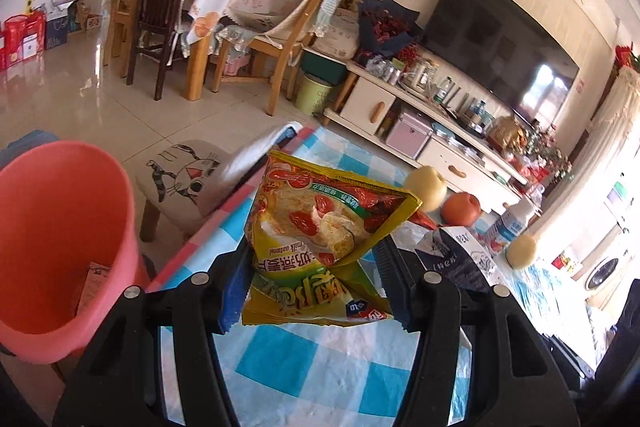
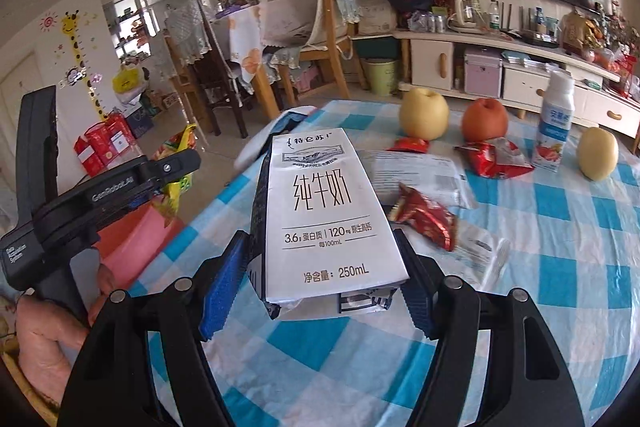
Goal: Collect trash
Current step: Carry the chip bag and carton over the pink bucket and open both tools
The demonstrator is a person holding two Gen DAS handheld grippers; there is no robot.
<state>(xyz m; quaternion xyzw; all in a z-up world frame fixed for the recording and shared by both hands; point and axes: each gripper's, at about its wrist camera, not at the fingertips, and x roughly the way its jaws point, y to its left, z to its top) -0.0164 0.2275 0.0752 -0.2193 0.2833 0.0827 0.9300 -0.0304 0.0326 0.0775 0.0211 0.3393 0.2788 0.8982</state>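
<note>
Presently, at the far left, the pink bin (image 1: pixel 60 215) stands off the table's edge with its mouth open upward, some paper already lying inside, which suggests it is the collection point for the rubbish. Just to its right, the left gripper (image 1: pixel 316 259) has its fingers closed on a yellow snack packet (image 1: pixel 320 223), pinched near the packet's lower half so the crumpled top stands clear above the checked tablecloth (image 1: pixel 320 359); the packet is lifted off the cloth and near the bin, a hold that appears meant for carrying it across the rim. Further right, the right gripper (image 2: pixel 324 279) is clamped on a flattened milk carton (image 2: pixel 324 219), one pad against each long side, the carton held face up and just above the table, seemingly the next item for the bin. Beyond it, uncollected litter remains on the cloth: a crumpled paper sheet (image 2: pixel 416 171), a red wrapper (image 2: pixel 428 219) lying on that sheet, a second red wrapper (image 2: pixel 492 159) and a small red scrap (image 2: pixel 408 145). Behind these stand a pear (image 2: pixel 424 117), an apple (image 2: pixel 484 119), a yoghurt bottle (image 2: pixel 554 123) and a second pear (image 2: pixel 598 153), upright and apart, probably not rubbish.
</note>
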